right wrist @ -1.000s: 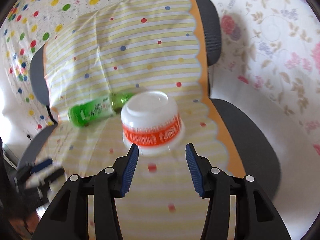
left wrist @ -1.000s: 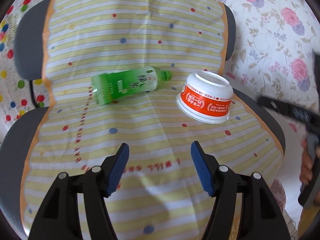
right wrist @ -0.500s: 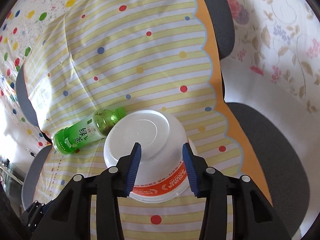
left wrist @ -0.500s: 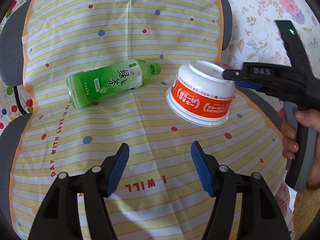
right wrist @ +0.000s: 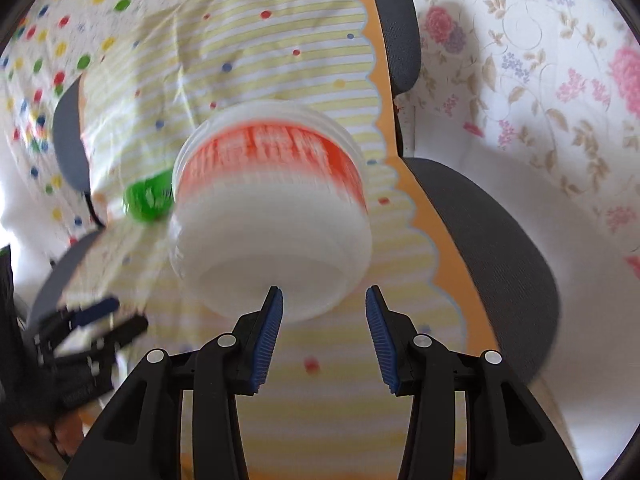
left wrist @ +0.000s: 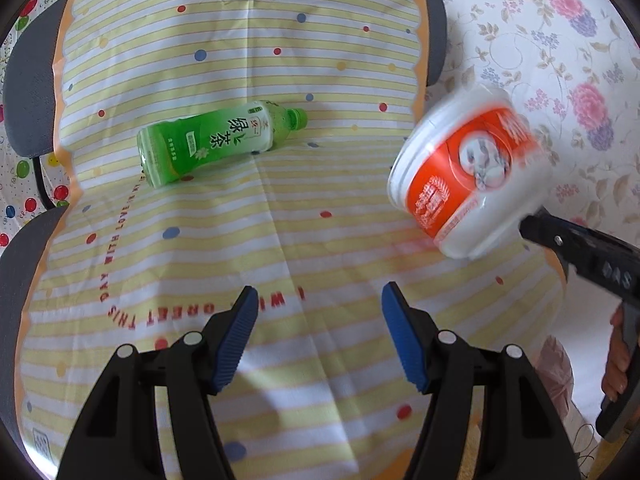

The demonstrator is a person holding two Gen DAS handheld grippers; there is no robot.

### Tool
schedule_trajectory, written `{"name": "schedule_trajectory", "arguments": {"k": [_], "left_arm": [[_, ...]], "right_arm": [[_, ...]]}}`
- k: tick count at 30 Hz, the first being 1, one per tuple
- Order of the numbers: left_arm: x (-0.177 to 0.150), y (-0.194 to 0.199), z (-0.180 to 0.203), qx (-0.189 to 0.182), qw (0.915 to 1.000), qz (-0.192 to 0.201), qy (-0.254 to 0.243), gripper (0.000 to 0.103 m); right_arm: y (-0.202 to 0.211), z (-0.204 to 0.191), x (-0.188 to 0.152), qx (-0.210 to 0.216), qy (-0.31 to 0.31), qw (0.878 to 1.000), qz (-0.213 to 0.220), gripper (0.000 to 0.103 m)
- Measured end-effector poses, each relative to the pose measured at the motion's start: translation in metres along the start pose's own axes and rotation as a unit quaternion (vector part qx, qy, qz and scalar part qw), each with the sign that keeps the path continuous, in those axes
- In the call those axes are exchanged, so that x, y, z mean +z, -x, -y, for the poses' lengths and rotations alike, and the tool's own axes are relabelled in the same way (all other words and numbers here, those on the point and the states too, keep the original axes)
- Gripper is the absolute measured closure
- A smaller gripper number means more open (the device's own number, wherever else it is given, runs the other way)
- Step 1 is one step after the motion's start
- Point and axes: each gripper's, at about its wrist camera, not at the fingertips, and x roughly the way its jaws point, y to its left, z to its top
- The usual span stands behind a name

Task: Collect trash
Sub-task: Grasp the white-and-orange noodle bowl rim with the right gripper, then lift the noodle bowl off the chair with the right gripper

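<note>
A green tea bottle (left wrist: 212,140) lies on its side on the striped cloth (left wrist: 320,208) that covers a chair seat. The red-and-white instant noodle bowl (left wrist: 468,172) hangs tilted above the seat's right edge, its base end held by my right gripper (left wrist: 580,252). In the right wrist view the bowl (right wrist: 272,216) is blurred, its white base sits at the fingertips of my right gripper (right wrist: 324,308), and part of the bottle (right wrist: 148,200) shows behind it. My left gripper (left wrist: 316,320) stands open over the front of the seat with nothing between its fingers.
The grey chair's backrest (left wrist: 434,40) rises behind the cloth. Floral fabric (left wrist: 560,60) hangs on the right and polka-dot fabric (right wrist: 48,52) on the left. A hand (left wrist: 618,360) holds the right gripper's handle at the right edge. My left gripper (right wrist: 92,320) shows at lower left.
My right gripper closed in over the upturned bowl, then lifted it off the seat and tipped it to the right. The left gripper drifted a little nearer the seat, still open.
</note>
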Motion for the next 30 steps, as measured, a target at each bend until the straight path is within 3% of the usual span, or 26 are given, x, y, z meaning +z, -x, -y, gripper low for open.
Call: {"name": "schedule_trajectory", "arguments": {"k": [7,16,23,30], "left_arm": [[-0.013,0.014,0.011,-0.004,0.9999,-0.007,-0.007,0.04],[-0.018,0.024,0.009,0.002,1.0,-0.008,-0.002,0.04],[-0.012,0.031,-0.012,0.015,0.9998,0.0,0.013,0.04],[0.003,0.033,-0.057,0.046,0.9979,0.008,0.046,0.04]], "right_arm": [[0.024,-0.008,-0.026,0.032,0.031,0.999,-0.016,0.053],[0.037,-0.024,-0.039,0.043,0.058,0.997,-0.022,0.048],[0.009,-0.026,-0.024,0.031,0.049,0.998,-0.017,0.049],[-0.035,-0.034,0.014,0.03,0.067,0.997,-0.007,0.049]]}}
